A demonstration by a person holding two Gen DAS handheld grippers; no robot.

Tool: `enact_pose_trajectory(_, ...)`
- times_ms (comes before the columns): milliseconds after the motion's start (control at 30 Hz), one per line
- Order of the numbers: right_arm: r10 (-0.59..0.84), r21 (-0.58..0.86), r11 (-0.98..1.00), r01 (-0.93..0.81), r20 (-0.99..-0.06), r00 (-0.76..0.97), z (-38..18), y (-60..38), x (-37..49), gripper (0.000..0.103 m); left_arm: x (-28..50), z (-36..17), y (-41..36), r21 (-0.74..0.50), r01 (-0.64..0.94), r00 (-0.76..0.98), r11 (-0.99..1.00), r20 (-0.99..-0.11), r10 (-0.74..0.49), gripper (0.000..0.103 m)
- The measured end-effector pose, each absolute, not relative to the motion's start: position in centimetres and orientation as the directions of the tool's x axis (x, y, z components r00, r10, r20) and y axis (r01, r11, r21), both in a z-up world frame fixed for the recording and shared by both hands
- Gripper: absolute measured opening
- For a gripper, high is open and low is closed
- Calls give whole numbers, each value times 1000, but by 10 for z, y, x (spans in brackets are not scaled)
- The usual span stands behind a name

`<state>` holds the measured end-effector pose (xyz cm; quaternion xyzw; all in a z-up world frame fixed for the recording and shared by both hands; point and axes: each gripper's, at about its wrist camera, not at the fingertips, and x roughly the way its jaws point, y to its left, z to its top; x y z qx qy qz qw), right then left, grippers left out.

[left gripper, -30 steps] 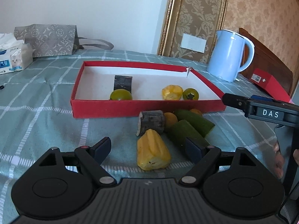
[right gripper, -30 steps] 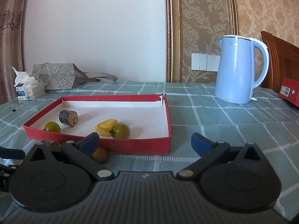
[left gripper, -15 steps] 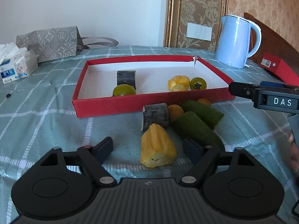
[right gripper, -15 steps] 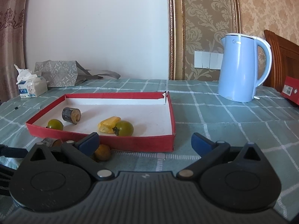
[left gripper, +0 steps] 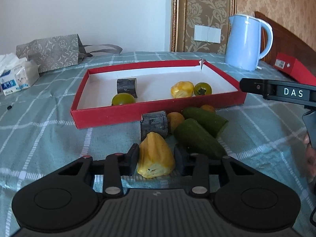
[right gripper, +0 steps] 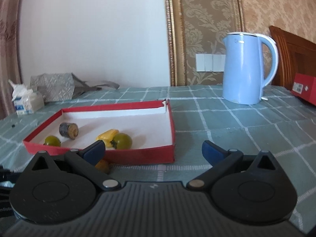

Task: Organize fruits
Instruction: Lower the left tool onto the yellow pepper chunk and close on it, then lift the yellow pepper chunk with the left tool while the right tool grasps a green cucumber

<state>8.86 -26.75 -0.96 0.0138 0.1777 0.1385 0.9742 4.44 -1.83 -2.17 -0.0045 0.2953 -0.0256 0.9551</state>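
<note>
Yellow starfruit piece (left gripper: 156,158) sits on the cloth just in front of the red tray (left gripper: 110,116), and the left gripper (left gripper: 156,159) has just been closing on it: both pads now press its sides. Beside it, also in front of the tray, lie a grey log chunk (left gripper: 154,124) and two green pieces (left gripper: 197,138). Right gripper (right gripper: 153,150) hangs near the tray's front right corner (right gripper: 171,154), fingers wide apart, nothing between them.
</note>
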Motion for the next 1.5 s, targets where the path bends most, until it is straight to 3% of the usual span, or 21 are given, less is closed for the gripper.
enact_pose_trajectory(200,345,64,935,-349,-394,852,-11,-265,87,99,38,-18,-8,-44,28,844,999,-534,-47,38)
enact_pose_trajectory(333,409,-31,890,-455,-390,825,-13,-246,63,96,34,-16,3,-47,1,849,999,-529,-26,38)
enact_pose_trajectory(500,490,-53,821,-568,-445,750,-18,-227,40,80,33,-14,19,-55,-44,852,998,-523,9,38)
enact_pose_trajectory(633,511,-55,795,-604,-476,716,-22,-214,34,75,35,-15,29,-66,-68,852,995,-523,23,38)
enact_pose_trajectory(700,511,-44,792,-609,-500,700,-24,-210,34,67,36,-16,32,-73,-75,850,995,-526,25,38)
enact_pose_trajectory(1100,570,75,758,-648,-560,601,-32,-186,52,63,45,-19,43,-105,-83,847,991,-531,15,38)
enact_pose_trajectory(1333,462,-37,811,-584,-572,677,-38,-168,59,63,46,-20,47,-134,-80,845,988,-534,-4,38)
enact_pose_trajectory(1500,449,-55,815,-576,-567,690,-37,-168,61,43,47,-21,48,-141,-80,845,987,-535,-9,38)
